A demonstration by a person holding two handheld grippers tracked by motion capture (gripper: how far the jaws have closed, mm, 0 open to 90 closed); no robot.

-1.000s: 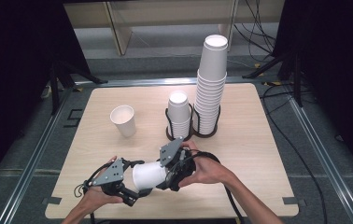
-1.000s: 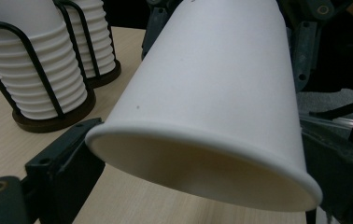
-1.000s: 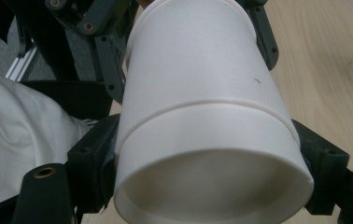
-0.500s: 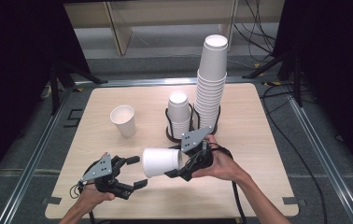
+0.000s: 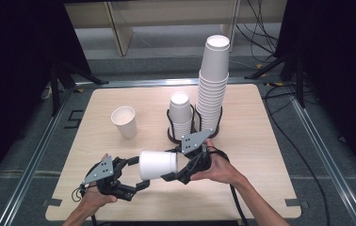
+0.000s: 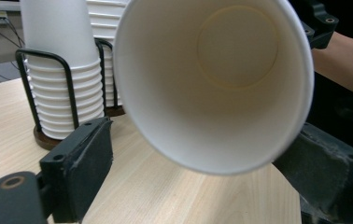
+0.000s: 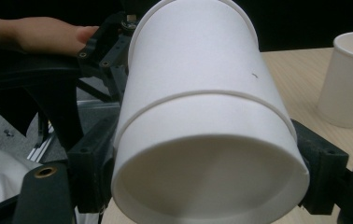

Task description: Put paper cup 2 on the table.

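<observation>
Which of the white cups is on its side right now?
The cup held in the right hand-held gripper, mouth toward the left hand-held gripper. The lone cup stands upright; the rest sit stacked in the rack.

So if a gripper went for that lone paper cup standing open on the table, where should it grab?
Probably the lone paper cup is best taken across its side wall just under the rim, coming in level from the front: it stands upright, mouth up, tapering downward, apart from the racked stacks.

You have nothing to read here: the paper cup [image 5: 158, 165] in your right claw [image 5: 169, 177] is plain white, and the stacked cups [image 5: 212, 89] beyond it carry no print, label or number either.
</observation>
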